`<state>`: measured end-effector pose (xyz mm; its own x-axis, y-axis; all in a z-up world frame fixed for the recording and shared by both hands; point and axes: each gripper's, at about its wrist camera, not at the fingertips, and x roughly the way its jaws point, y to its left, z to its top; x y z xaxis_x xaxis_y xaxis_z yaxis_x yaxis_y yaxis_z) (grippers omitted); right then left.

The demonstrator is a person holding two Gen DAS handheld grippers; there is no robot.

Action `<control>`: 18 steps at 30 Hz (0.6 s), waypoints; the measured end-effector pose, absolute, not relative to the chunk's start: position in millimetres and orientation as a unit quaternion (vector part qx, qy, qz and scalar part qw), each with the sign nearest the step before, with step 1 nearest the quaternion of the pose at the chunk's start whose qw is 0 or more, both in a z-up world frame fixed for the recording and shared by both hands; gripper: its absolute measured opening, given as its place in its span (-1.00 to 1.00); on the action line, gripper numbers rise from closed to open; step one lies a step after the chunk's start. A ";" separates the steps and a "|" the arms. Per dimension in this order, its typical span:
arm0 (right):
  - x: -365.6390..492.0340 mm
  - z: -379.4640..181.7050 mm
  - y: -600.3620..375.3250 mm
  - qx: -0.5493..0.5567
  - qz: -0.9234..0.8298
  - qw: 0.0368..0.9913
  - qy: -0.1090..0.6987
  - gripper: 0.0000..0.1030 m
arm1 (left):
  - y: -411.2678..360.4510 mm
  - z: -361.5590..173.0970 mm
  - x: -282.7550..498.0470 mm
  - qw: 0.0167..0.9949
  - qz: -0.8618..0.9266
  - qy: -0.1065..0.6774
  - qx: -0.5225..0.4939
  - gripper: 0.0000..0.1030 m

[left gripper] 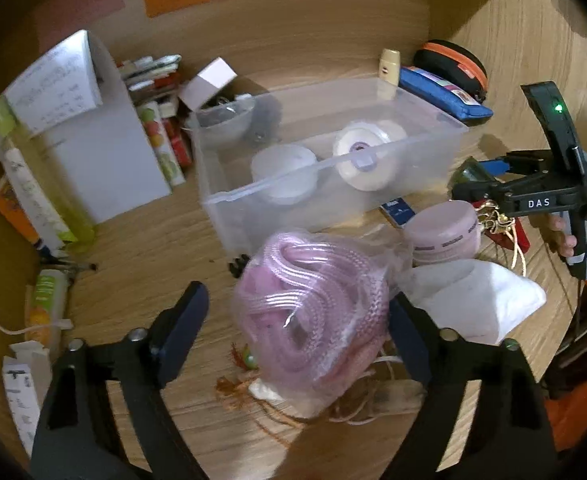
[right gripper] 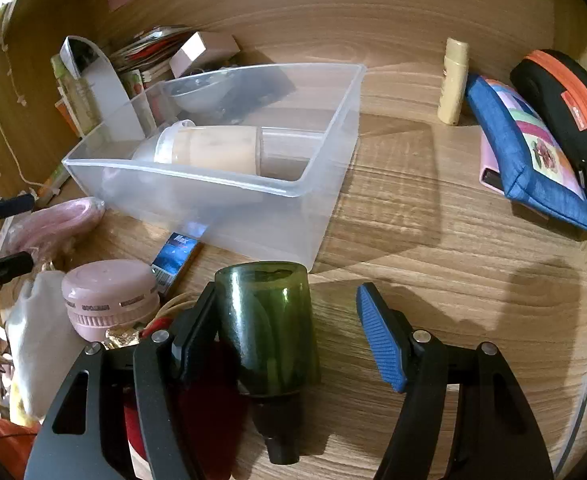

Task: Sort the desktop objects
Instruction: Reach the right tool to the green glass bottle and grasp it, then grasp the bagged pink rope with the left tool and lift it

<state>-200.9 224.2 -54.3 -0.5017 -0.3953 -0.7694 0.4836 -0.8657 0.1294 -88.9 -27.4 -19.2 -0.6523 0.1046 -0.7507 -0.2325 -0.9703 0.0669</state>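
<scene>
In the left wrist view a clear bag of pink cord (left gripper: 309,312) lies on the wooden desk between the fingers of my left gripper (left gripper: 297,296). The right pad touches the bag, the left pad stands apart from it, so the gripper is open. In the right wrist view a green glass bottle (right gripper: 269,328) lies on its side with its neck toward the camera, inside my open right gripper (right gripper: 289,296). It leans against the left finger and a wide gap separates it from the blue right pad (right gripper: 381,340). A clear plastic bin (left gripper: 221,200) behind holds a white roll (left gripper: 363,160) and a pale jar (right gripper: 213,152).
A pink round jar (right gripper: 109,296), a white cloth (left gripper: 473,300) and a small blue pack (right gripper: 177,256) crowd the space between the grippers. A blue pouch (right gripper: 529,160), an orange-black case (right gripper: 565,108) and a cream tube (right gripper: 453,80) stand at the back right. A white file holder (left gripper: 105,140) stands left.
</scene>
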 end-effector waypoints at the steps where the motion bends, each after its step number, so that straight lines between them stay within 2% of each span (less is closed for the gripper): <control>1: -200.2 -54.1 223.8 0.428 -0.866 0.253 0.054 0.25 | -24.9 -20.6 -90.5 0.098 0.904 0.080 -0.407 0.49; 4: -198.5 -53.0 222.6 0.423 -0.869 0.251 0.060 0.24 | -14.4 -24.4 -91.8 0.103 0.904 0.089 -0.405 0.29; 5: -198.1 -52.2 222.5 0.422 -0.869 0.252 0.061 0.17 | -10.1 -24.2 -91.3 0.101 0.905 0.096 -0.403 0.18; 7: -198.3 -51.6 222.5 0.424 -0.866 0.258 0.058 -0.03 | -5.8 -20.9 -88.9 0.092 0.908 0.109 -0.394 0.08; 8: -198.7 -51.8 222.6 0.426 -0.865 0.260 0.057 -0.09 | -5.2 -17.2 -86.3 0.082 0.912 0.118 -0.385 0.08; 13: -199.3 -51.0 222.8 0.428 -0.863 0.261 0.054 -0.09 | -26.9 2.8 -81.4 0.026 0.926 0.136 -0.352 0.08; 18: -200.8 -53.7 222.9 0.432 -0.861 0.265 0.049 -0.09 | -53.5 -9.9 -105.0 0.024 0.915 0.110 -0.388 0.07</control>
